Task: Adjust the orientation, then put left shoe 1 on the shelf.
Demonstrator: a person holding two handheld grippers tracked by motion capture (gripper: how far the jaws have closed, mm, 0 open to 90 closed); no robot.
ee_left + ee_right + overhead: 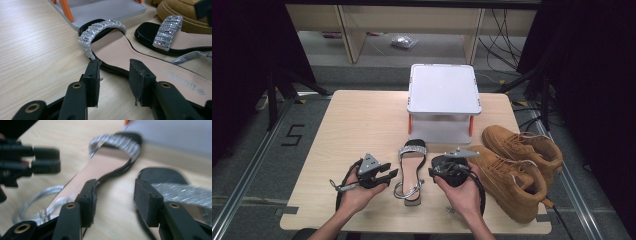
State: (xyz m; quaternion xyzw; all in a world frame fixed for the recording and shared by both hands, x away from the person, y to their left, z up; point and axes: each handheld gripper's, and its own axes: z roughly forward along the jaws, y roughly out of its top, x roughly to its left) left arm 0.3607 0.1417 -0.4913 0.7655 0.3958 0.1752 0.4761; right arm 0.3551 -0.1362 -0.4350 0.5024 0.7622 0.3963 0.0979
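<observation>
A black sandal (412, 167) with a pink insole and a glittering toe strap lies at the table's middle front. My left gripper (391, 171) sits just left of it, my right gripper (433, 172) just right of it. Both are open and grip nothing. In the left gripper view the jaws (115, 82) stand apart over that sandal's (117, 47) edge, and a second matching sandal (185, 42) lies beyond. In the right gripper view, the right gripper (115, 200) hovers over bare wood between the first sandal (105, 165) and the second sandal (162, 176). The left gripper (58, 159) shows across from it.
A white stand (442, 90) on orange legs sits at the table's (357, 125) back middle. Two tan boots (512, 170) lie at the right front, close to the right hand. The table's left half is bare wood.
</observation>
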